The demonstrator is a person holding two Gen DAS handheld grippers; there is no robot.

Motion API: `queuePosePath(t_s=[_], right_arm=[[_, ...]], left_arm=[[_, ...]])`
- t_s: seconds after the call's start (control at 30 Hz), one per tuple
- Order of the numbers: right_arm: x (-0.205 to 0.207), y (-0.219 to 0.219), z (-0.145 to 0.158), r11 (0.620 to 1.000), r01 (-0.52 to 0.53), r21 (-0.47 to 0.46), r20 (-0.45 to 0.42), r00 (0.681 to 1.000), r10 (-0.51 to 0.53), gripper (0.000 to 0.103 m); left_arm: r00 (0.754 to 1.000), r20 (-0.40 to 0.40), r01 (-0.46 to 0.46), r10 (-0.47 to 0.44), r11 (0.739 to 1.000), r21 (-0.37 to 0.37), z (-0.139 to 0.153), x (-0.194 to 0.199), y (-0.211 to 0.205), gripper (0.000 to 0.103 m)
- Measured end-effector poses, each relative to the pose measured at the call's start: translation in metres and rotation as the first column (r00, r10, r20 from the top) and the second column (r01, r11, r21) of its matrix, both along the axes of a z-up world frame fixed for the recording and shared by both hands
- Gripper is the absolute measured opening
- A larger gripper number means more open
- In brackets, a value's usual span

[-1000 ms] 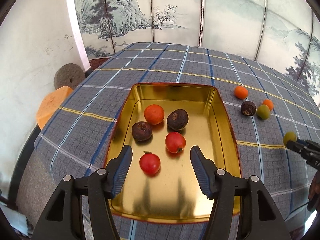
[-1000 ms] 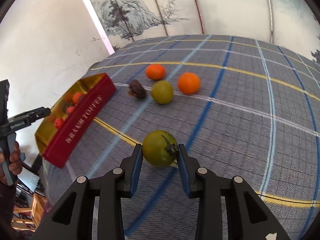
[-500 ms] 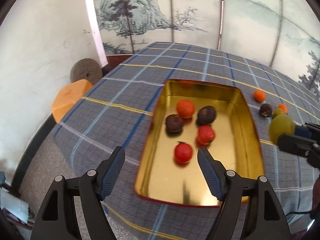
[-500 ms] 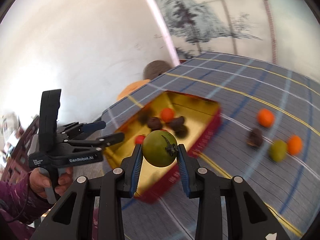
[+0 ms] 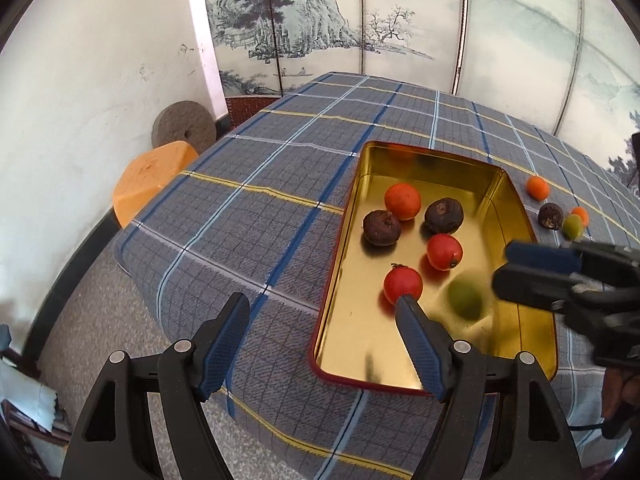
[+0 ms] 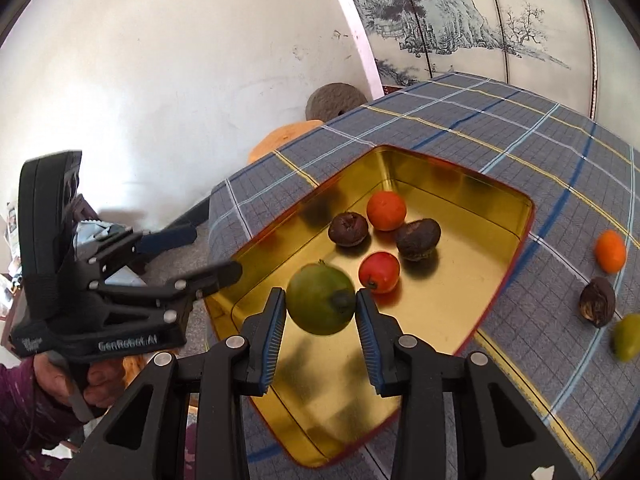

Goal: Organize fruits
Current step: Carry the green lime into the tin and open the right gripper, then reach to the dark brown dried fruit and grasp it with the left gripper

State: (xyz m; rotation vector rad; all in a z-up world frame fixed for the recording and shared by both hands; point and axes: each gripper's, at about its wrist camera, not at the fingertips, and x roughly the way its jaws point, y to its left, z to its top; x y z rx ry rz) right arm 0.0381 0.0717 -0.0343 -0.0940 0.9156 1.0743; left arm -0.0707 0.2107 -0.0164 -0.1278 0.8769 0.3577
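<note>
right wrist view: right gripper (image 6: 320, 312) closed on green fruit (image 6: 321, 299) above gold tray (image 6: 496, 196) holding five; left gripper (image 5: 322, 334) open, empty; four fruits left on table (image 6: 520, 128).

Gold tray (image 5: 516, 200) with red rim. Grey cloth (image 5: 248, 216), blue and yellow checks. Green tomato (image 6: 320, 304); black tools, blue pads (image 6: 272, 332).

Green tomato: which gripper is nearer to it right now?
Right. The right gripper has the green tomato between its fingers above the gold tin. The left gripper hangs open at the tin's near-left edge, apart from it.
</note>
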Motion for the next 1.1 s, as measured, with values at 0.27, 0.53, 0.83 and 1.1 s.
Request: queuePosePath(t_s=[0.27, 0.53, 0.83, 1.1], right_arm=[[-0.004, -0.053, 0.023, 0.993, 0.093, 0.071, 0.105, 0.989, -0.101, 0.069], [0.008, -0.204, -0.016, 0.886, 0.432, -0.170, 0.225, 0.892, -0.392, 0.070], [0.019, -0.322, -0.037, 0.770, 0.614, -0.173, 0.166, 0.789, -0.592, 0.070], [0.012, -0.333, -0.035, 0.806, 0.588, -0.073, 0.097, 0.808, -0.581, 0.070]], left_arm=[[0.999, 0.010, 0.043, -0.043, 0.999, -0.008, 0.006, -0.004, -0.003, 0.076], [0.955, 0.078, 0.287, -0.285, 0.958, -0.018, 0.031, 0.012, -0.054, 0.076], [0.848, 0.062, 0.530, -0.527, 0.840, -0.116, 0.053, 0.102, -0.138, 0.076], [0.852, -0.057, 0.493, -0.520, 0.835, -0.245, 0.020, 0.203, -0.183, 0.071]])
